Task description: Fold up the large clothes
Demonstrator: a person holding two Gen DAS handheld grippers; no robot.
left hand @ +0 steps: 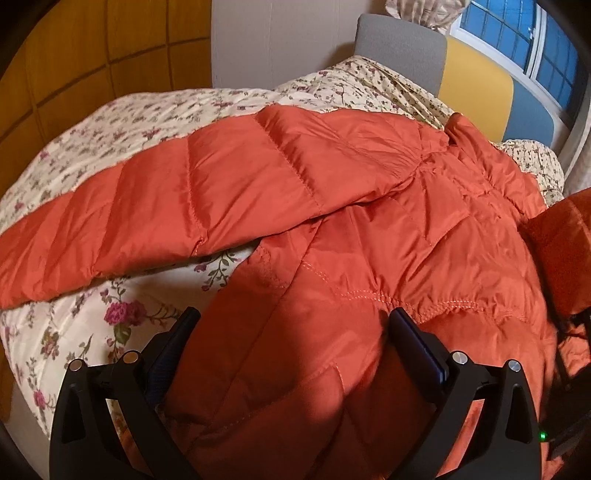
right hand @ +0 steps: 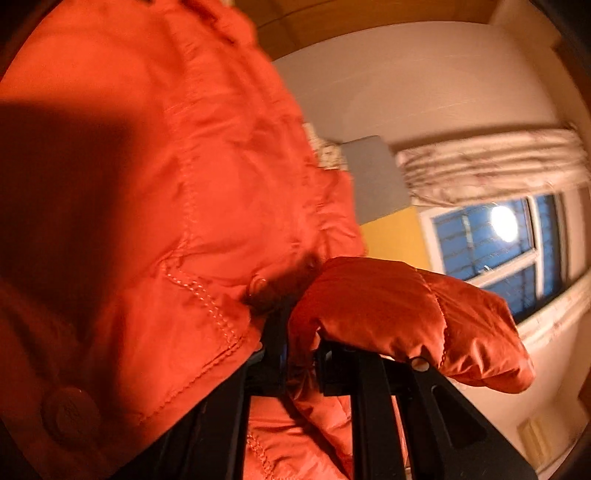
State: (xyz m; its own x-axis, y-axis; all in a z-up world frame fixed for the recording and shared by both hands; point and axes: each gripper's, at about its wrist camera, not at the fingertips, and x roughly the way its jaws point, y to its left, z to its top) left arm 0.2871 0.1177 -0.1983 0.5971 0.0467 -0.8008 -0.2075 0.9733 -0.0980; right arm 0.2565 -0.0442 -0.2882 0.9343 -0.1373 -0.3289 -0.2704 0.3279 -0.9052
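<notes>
An orange quilted down jacket (left hand: pixel 351 206) lies spread on a floral bedspread (left hand: pixel 122 133), one sleeve (left hand: pixel 147 206) stretched out to the left. My left gripper (left hand: pixel 291 328) is open, its fingers straddling the jacket's near hem without pinching it. My right gripper (right hand: pixel 299 332) is shut on a fold of the same jacket (right hand: pixel 177 192) near a snap button (right hand: pixel 258 284) and holds it lifted; fabric drapes over its fingers and fills the left of that view. A raised orange part at the right edge of the left wrist view (left hand: pixel 561 251) is the lifted portion.
The bed's grey headboard (left hand: pixel 402 48) stands at the back, with yellow and blue panels (left hand: pixel 476 88) and a window (left hand: pixel 517 33) to the right. A wooden wall (left hand: pixel 92 55) lies to the left. The window (right hand: pixel 498 243) and a rolled blind (right hand: pixel 491 170) show in the right wrist view.
</notes>
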